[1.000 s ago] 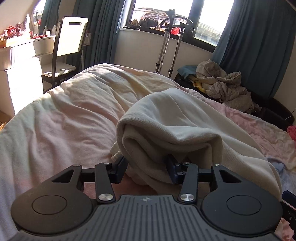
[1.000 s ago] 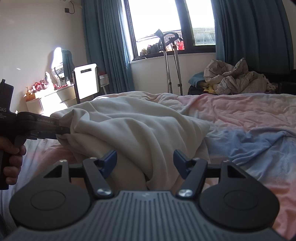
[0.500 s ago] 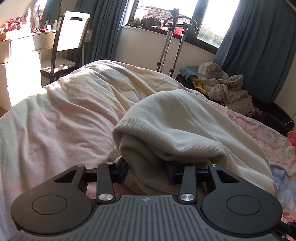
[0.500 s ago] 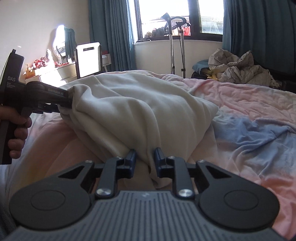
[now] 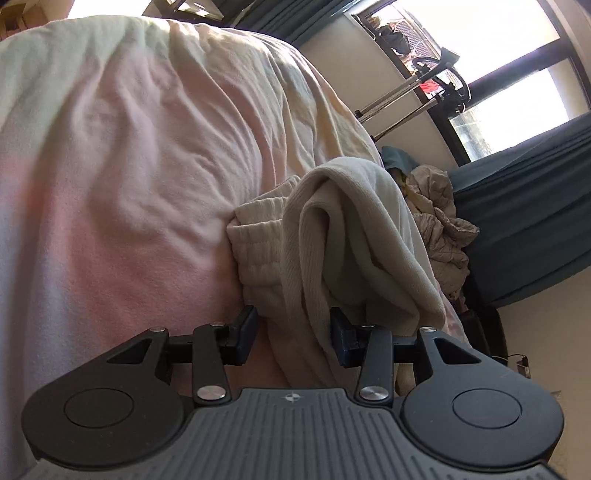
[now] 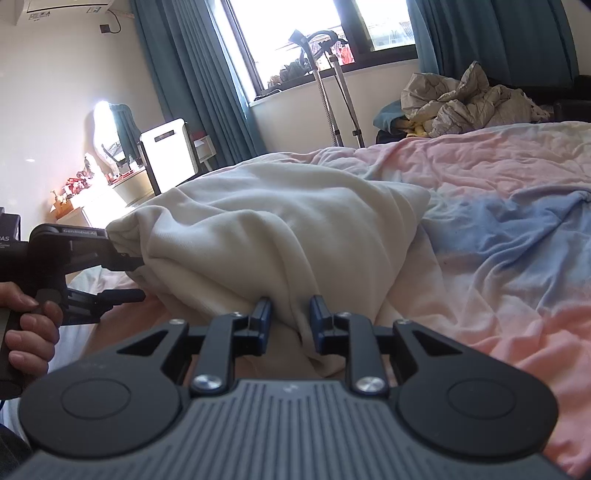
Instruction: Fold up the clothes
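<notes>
Right gripper (image 6: pixel 290 319) clamped the cream garment (image 6: pixel 280 229); left gripper (image 5: pixel 293 334) stood apart around its ribbed edge, on the bed (image 5: pixel 122 155).

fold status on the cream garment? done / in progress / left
Done: cream garment is doubled over into a thick bundle on the bed. In hand: right gripper pinches its near edge; left gripper straddles a bunched end, fingers apart. Left: edges are uneven and lumpy, so squaring, flattening and release.

The left wrist view is tipped sideways, very close to the cream garment (image 5: pixel 343 236). The right wrist view sits level, low over the bed (image 6: pixel 498 229). Both see the window (image 6: pixel 295 33)
</notes>
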Tool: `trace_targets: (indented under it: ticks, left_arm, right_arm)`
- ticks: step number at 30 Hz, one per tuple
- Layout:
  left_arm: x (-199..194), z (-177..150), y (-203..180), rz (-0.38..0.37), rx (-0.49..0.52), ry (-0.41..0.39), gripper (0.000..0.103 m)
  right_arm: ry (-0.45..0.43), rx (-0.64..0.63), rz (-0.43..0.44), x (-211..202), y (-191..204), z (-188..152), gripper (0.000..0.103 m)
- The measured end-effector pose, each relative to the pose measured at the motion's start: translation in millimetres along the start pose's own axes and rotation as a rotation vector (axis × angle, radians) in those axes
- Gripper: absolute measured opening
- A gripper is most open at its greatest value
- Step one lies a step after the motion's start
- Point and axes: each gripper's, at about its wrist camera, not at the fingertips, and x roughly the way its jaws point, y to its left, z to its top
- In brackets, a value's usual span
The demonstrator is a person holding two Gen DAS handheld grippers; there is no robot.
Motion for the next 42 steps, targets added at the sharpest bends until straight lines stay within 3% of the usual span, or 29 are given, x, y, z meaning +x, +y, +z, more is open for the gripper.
trace_targets:
  ticks: [3, 7, 10, 12, 17, 20, 23, 26, 30, 31, 33, 36, 42]
  left_arm:
    - [8.4, -0.3, 11.7, -0.041, -0.103, 0.013, 0.049]
    - [16.6, -4.2, 13.0, -0.060, -0.136, -0.005, 0.061]
    - [27.4, -3.9, 9.2, -0.035, -0.132, 0.002, 0.062]
    - [33.8, -5.2, 5.6, -0.009, -0.119, -0.005, 0.062]
    - [47.0, -7.8, 1.7, -0.007, -0.145, -0.053, 0.072]
    - [53.2, -7.9, -2.3, -0.027, -0.159, -0.083, 0.074]
    - [59.7, -6.0, -2.9, -0.059, -0.177, -0.098, 0.074]
    - [67.1, -4.0, -1.5, -0.101, -0.183, -0.107, 0.074]
    - [74.7, -2.2, -2.9, -0.144, -0.181, -0.121, 0.063]
    - [75.5, -3.0, -2.9, -0.152, -0.180, -0.126, 0.056]
    - [73.7, -3.8, -4.3, -0.157, -0.183, -0.132, 0.048]
    - [73.2, -3.4, -13.7, -0.160, -0.175, -0.143, 0.036]
    - [47.6, -0.7, -34.3, -0.192, -0.156, -0.150, 0.026]
  right_arm:
    - [-0.013, 0.076, 0.035, -5.1, -7.8, 5.2, 0.026]
    - [-0.066, 0.265, 0.124, -15.2, -28.6, 15.5, 0.028]
    - [-0.118, 0.388, 0.184, -18.6, -44.2, 21.6, 0.043]
    - [-0.142, 0.453, 0.202, -15.9, -53.9, 25.1, 0.059]
    - [-0.089, 0.551, 0.129, 18.4, -81.4, 35.4, 0.065]
    - [-0.049, 0.584, 0.087, 43.5, -95.8, 39.9, 0.076]
    - [-0.031, 0.566, 0.087, 65.1, -102.7, 42.9, 0.081]
    - [-0.010, 0.647, 0.161, 83.8, -113.9, 41.3, 0.090]
    - [0.000, 0.643, 0.210, 98.3, -114.6, 41.7, 0.089]
    - [-0.005, 0.637, 0.214, 99.4, -113.8, 41.7, 0.088]
    - [-0.014, 0.602, 0.182, 99.2, -110.3, 42.7, 0.065]
    - [-0.052, 0.552, 0.104, 95.6, -101.2, 47.7, 0.052]
    - [-0.138, 0.438, 0.039, 68.1, -69.4, 83.4, 0.042]
